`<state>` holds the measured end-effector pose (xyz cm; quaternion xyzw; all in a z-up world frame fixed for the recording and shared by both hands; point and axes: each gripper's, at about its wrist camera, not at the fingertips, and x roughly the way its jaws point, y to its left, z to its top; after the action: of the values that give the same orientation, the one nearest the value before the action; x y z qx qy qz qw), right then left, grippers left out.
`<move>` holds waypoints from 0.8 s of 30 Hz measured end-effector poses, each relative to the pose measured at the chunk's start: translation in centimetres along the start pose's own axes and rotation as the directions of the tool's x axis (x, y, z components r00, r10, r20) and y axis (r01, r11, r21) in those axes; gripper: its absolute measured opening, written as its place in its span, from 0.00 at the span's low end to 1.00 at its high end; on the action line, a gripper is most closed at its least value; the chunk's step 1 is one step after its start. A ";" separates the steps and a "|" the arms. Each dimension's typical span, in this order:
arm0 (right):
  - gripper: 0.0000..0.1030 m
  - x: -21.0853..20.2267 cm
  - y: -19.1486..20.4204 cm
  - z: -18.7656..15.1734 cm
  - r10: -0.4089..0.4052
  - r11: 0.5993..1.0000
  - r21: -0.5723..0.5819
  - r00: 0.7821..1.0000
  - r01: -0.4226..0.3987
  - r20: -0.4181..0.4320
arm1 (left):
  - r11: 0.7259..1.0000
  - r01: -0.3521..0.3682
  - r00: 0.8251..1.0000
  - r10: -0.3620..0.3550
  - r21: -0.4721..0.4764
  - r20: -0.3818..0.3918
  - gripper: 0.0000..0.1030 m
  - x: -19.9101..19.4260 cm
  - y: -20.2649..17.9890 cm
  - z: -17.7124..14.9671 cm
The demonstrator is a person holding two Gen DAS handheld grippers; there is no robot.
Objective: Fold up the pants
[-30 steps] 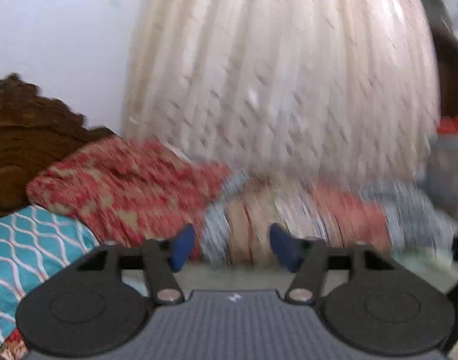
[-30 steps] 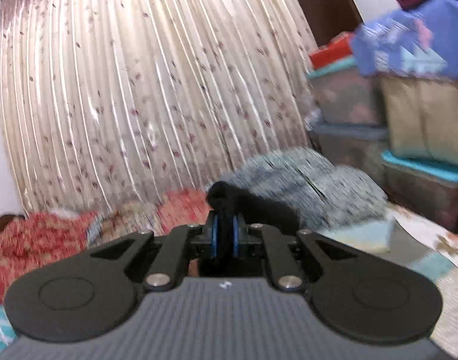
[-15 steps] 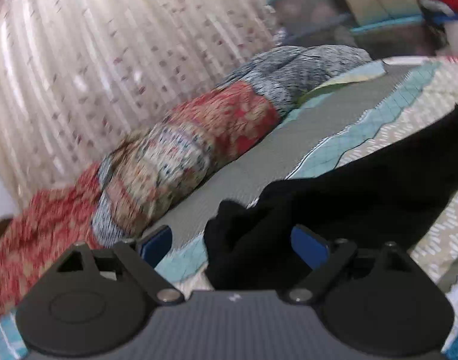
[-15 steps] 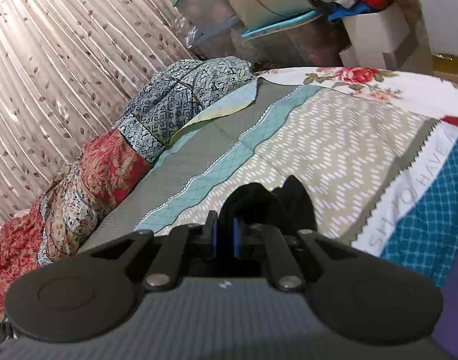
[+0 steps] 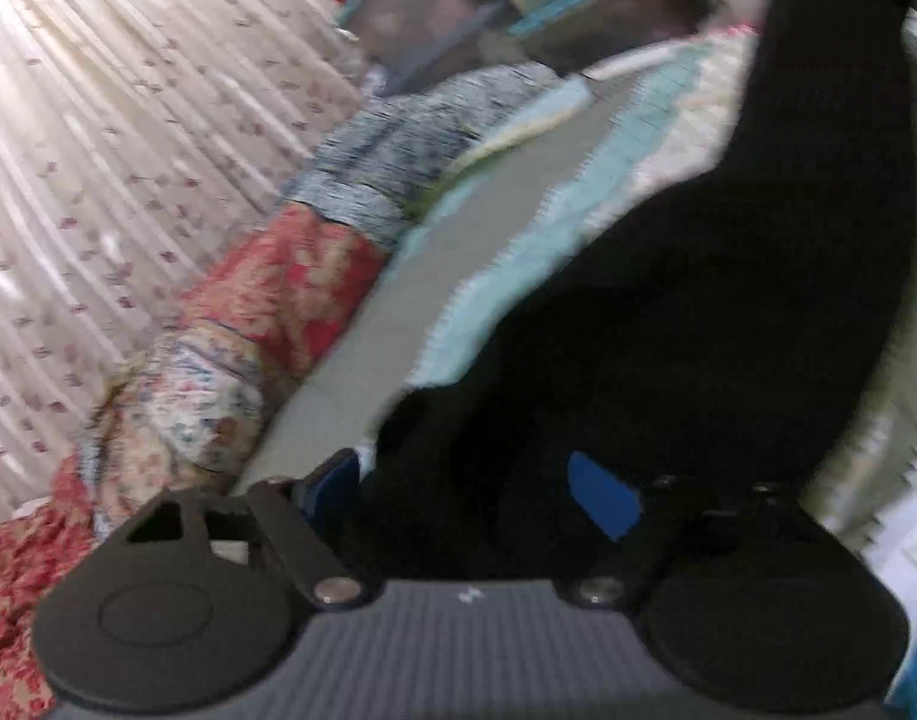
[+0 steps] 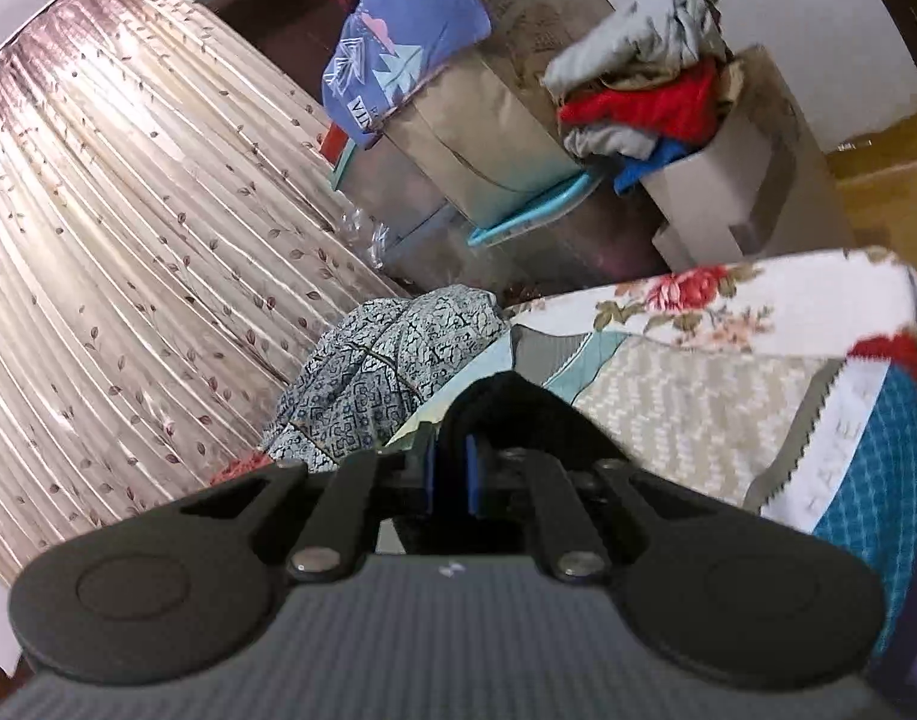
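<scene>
Left gripper [image 5: 467, 489]: jaws spread wide, blue pads [image 5: 602, 501] well apart, with the black pants [image 5: 668, 330] bunched in the gap between them. Fabric sits against or just beside the left pad, but the frame is blurred, so I cannot tell whether either pad actually touches it; nothing is pinched. From there the pants run over the patchwork bedspread [image 5: 500, 192] and rise in a dark band toward the upper right of the left wrist view. Right gripper [image 6: 449, 471]: jaws pressed nearly together, a fold of the pants [image 6: 506, 402] clamped between the blue pads [image 6: 472, 474], with the cloth humping up just ahead of the fingertips and draping off to the right. The bedspread [image 6: 686, 396] lies below, with its floral edge at the far side. A rolled patterned quilt [image 6: 386, 378] lies along the bed's far edge against the pleated curtain [image 6: 128, 228]. Stacked storage bins [image 6: 482, 144] and a box of loose clothes [image 6: 650, 96] stand beyond the bed.
</scene>
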<state>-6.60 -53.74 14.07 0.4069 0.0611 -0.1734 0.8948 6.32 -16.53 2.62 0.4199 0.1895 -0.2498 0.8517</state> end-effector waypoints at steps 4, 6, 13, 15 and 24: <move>0.12 -0.3 -0.8 -0.4 -0.011 1.000 0.010 1.000 0.011 -0.005 | 1.000 0.002 0.999 -0.002 0.013 -0.037 0.72 0.1 -0.7 -0.8; 0.12 -0.3 -1.5 -0.6 -0.025 0.999 0.021 1.000 0.025 -0.005 | 0.999 -0.007 0.999 0.005 -0.038 -0.042 0.81 -0.2 0.2 -0.9; 0.12 -0.4 -4.2 -1.6 -0.068 0.992 0.104 0.997 0.072 -0.044 | 0.938 0.031 0.992 -0.072 -0.346 -0.108 0.88 2.0 7.1 -1.4; 0.12 -0.5 -4.5 -1.8 -0.072 0.991 0.108 0.996 0.077 -0.050 | 0.926 0.059 0.986 -0.111 -0.372 -0.120 0.88 2.9 7.6 -1.4; 0.12 -0.6 -4.5 -1.8 -0.076 0.991 0.109 0.995 0.083 -0.068 | 0.920 0.087 0.995 -0.102 -0.383 -0.018 0.07 0.9 8.0 -0.9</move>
<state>-8.70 -54.99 9.82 0.4590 0.0958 -0.1991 0.8605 11.62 -11.80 6.61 0.2410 0.2707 -0.2410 0.9003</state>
